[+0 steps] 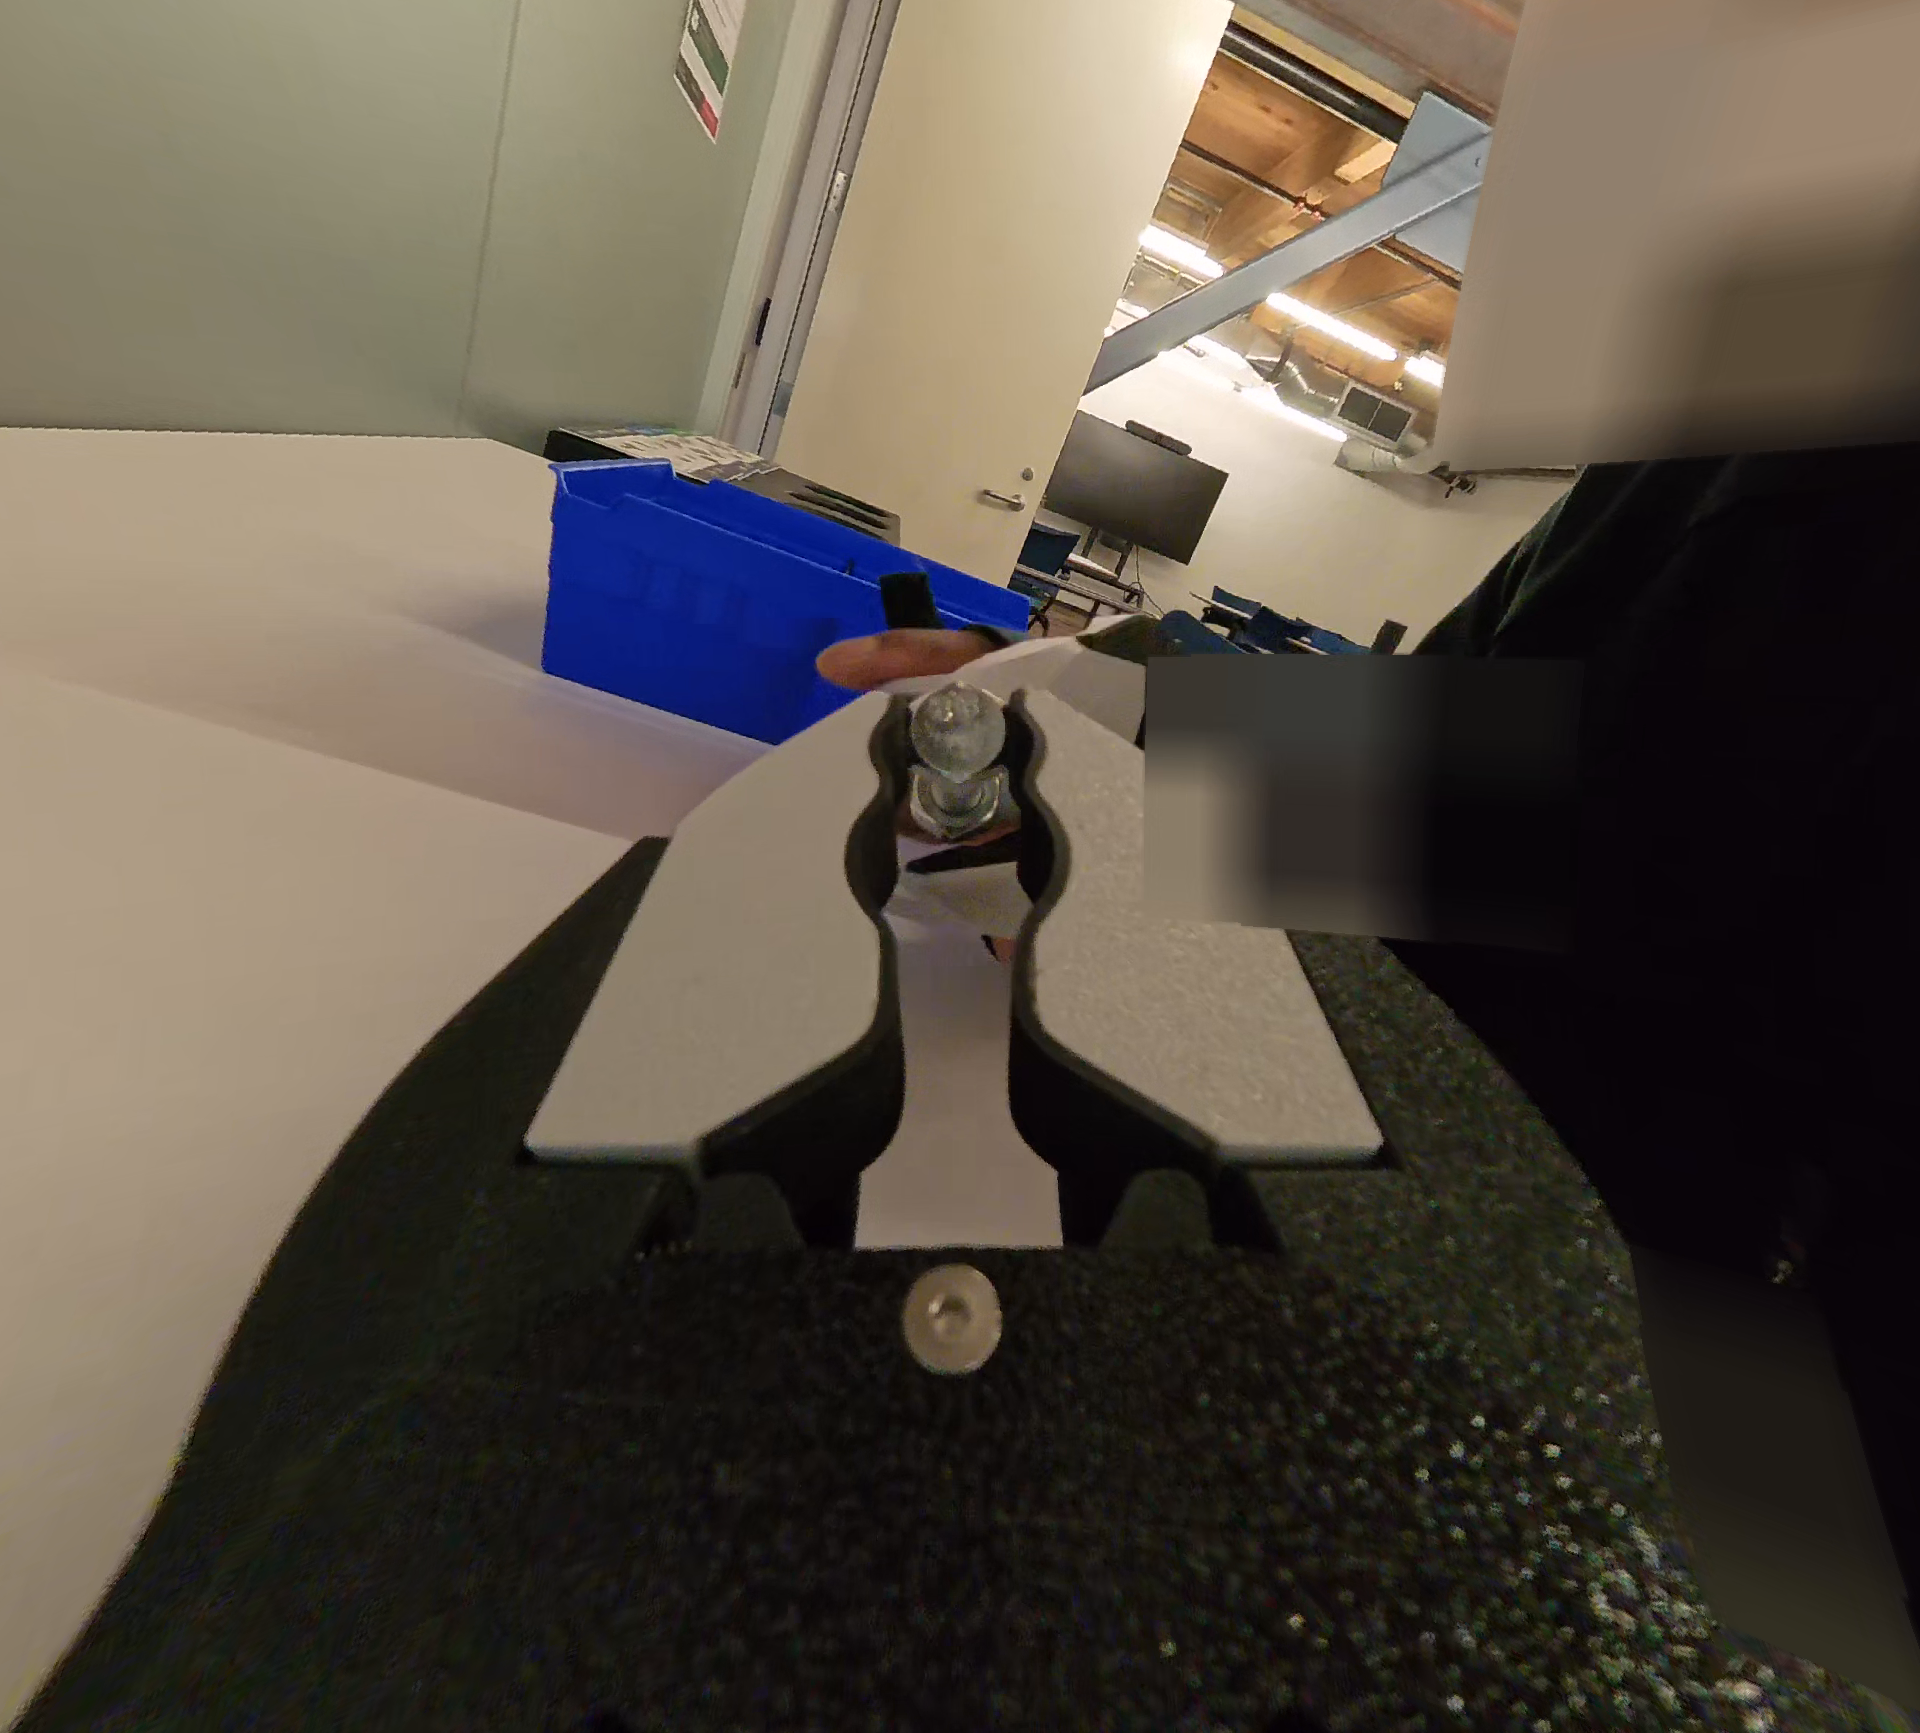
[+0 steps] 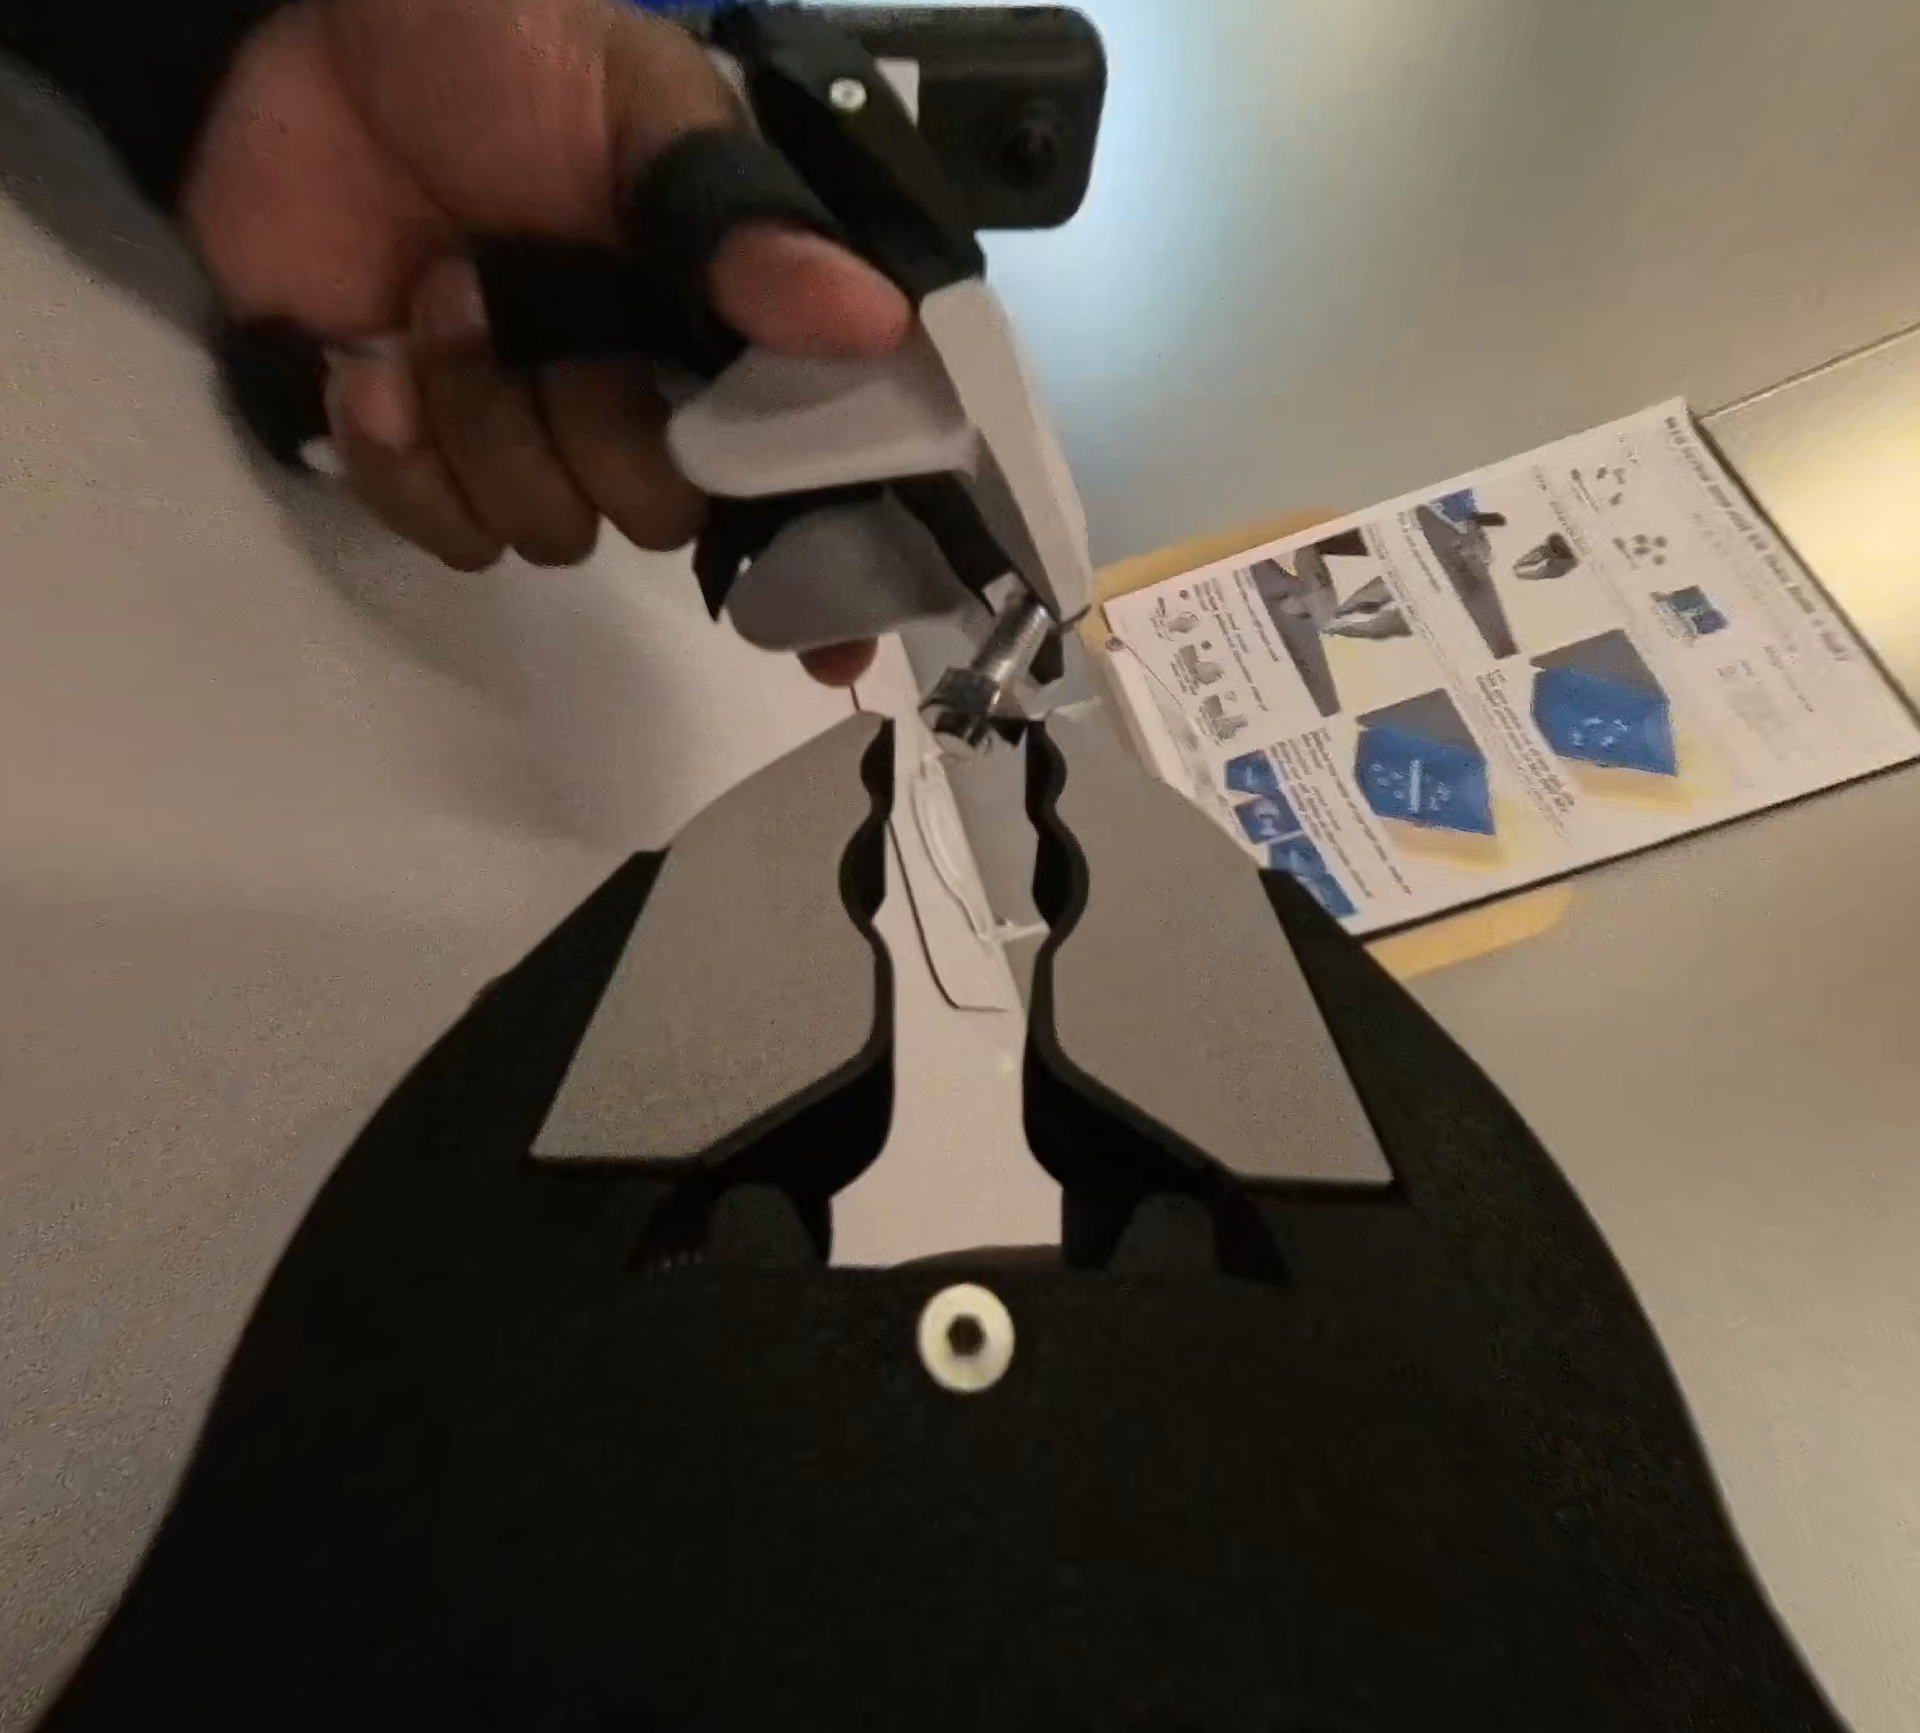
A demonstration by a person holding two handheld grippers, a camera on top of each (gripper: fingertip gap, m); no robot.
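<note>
My left gripper is shut on the domed head of a silver bolt. A silver nut sits on the bolt's thread just below the head. In the right wrist view a hand holds the left gripper, and the bolt points down towards me with the nut at its end. My right gripper has its fingertips on either side of the nut, and a sliver of gap shows on the left side. One right fingertip shows just past the bolt in the left wrist view.
A blue bin stands on the white table, with a black box behind it. A printed picture sheet, taped down with yellow tape, lies to the right. A person in dark clothes is close on the right.
</note>
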